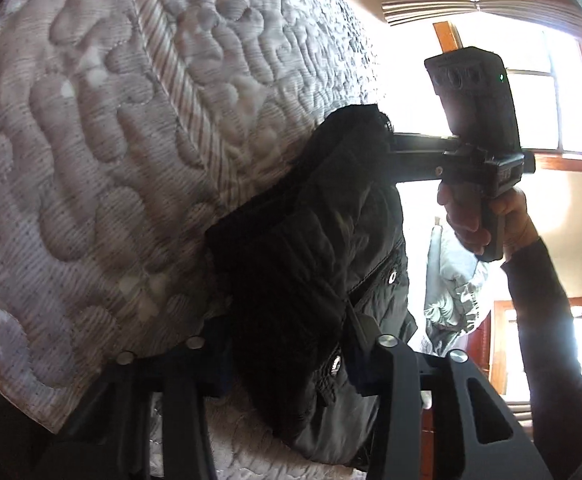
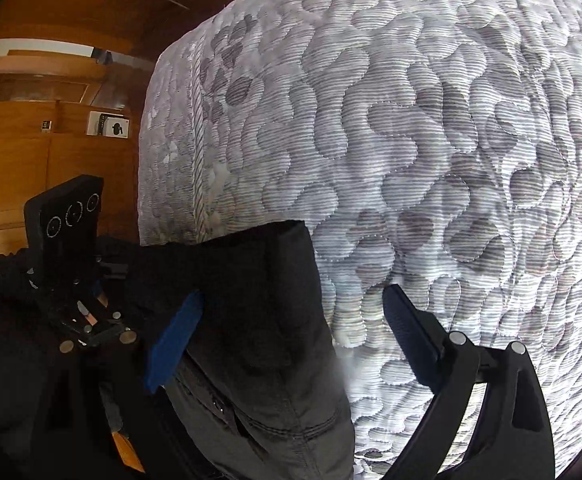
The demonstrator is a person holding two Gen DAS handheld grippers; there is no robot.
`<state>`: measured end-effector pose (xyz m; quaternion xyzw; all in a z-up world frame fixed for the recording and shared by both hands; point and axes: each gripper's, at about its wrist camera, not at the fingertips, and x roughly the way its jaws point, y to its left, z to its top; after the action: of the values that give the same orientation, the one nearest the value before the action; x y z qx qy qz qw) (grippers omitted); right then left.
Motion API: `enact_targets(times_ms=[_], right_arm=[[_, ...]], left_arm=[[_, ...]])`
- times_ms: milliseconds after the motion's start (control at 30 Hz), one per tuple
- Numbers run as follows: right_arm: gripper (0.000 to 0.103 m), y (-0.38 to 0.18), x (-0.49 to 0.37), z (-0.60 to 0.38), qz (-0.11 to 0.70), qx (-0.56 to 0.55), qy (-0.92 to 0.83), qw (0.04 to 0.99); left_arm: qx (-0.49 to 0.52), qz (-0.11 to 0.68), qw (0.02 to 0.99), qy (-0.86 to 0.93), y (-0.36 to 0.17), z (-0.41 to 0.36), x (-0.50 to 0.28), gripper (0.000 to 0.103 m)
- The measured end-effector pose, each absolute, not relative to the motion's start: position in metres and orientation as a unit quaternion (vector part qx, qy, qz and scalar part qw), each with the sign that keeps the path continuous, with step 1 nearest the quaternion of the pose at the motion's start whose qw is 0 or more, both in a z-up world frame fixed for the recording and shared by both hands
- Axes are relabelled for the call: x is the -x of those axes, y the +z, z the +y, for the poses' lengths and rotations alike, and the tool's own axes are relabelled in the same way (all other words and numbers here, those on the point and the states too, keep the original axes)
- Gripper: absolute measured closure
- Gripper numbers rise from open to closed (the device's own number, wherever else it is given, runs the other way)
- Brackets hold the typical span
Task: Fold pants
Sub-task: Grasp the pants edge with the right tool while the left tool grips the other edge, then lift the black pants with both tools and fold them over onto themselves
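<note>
Pants (image 2: 267, 320) at mattress (image 2: 431, 140) edge | right gripper (image 2: 291, 344) jaws wide, holding nothing | left gripper (image 1: 291, 364) seemingly clamping pants

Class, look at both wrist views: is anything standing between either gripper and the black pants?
Nothing visible. The black pants already lie between the right gripper's spread fingers, and they bunch against the left gripper, over the quilted mattress.

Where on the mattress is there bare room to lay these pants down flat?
The quilted mattress is bare from the black pants out to its piped edge and far right. It is crowded near the left claw and right claw, where the pants bunch.
</note>
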<state>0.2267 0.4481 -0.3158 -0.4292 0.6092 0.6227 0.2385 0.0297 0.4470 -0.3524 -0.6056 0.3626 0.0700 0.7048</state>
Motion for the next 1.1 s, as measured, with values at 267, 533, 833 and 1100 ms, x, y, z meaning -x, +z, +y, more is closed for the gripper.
enact_targets(times_ms=[267,533,833,1100], right_arm=[[0.075,-0.305,-0.219,0.452,0.608,0.419,0.636,0.226],[0.083,-0.263,-0.208,0.438,0.577,0.434,0.645,0.251],[0.086,-0.195,-0.208,0.401,0.536,0.447,0.652,0.295],[0.087,-0.133,-0.215,0.342,0.513,0.445,0.645,0.351]], left_arm=[[0.589,0.357,0.721,0.075,-0.334,0.439,-0.027,0.076],[0.552,0.356,0.751,0.071,-0.298,0.428,-0.033,0.078],[0.481,0.355,0.799,0.066,-0.235,0.396,-0.049,0.079],[0.416,0.35,0.839,0.041,-0.171,0.354,-0.062,0.08]])
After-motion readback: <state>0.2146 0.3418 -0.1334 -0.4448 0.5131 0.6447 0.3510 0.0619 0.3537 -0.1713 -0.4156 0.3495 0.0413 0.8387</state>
